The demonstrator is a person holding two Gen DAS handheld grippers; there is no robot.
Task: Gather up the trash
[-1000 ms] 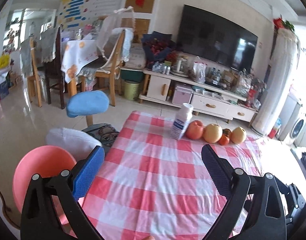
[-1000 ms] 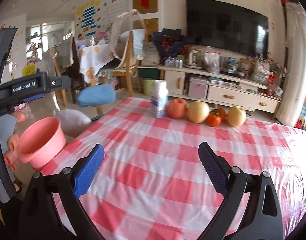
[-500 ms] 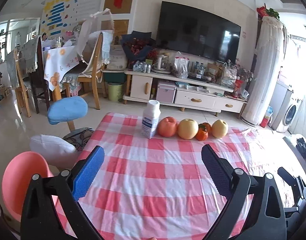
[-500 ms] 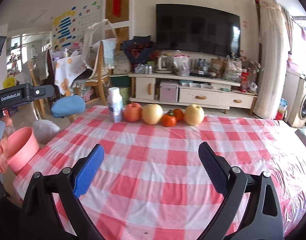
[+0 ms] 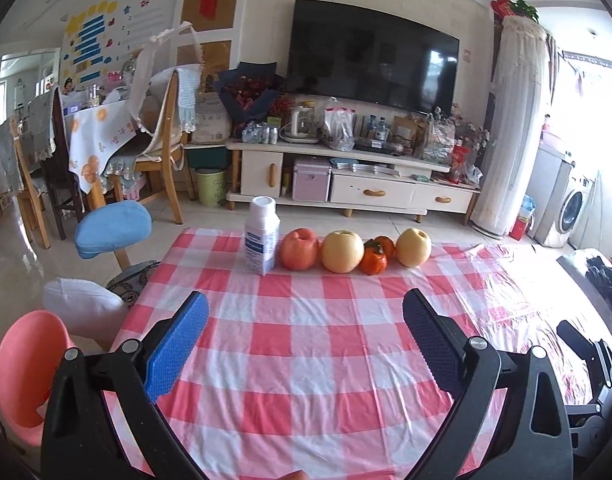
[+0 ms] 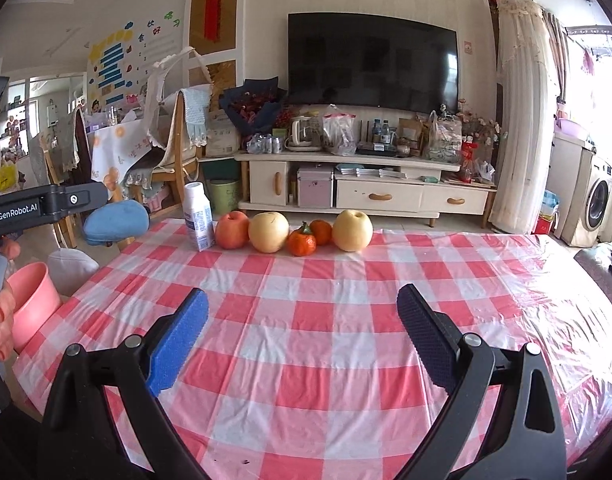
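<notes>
White bottle [image 5: 261,246] upright at the bench's [image 5: 306,344] far edge, just left of the red apple [image 5: 299,249], my left hand-held gripper [image 5: 306,340] and right hand-held gripper [image 6: 302,336] both spread wide, empty, well short of the apple.

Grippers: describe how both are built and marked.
Both the left gripper and right gripper have black angular frames with silver bolts, one bright blue ribbed pad and one dark textured pad. The left one's body reads "GenRobot.AI" in the right view.
</notes>
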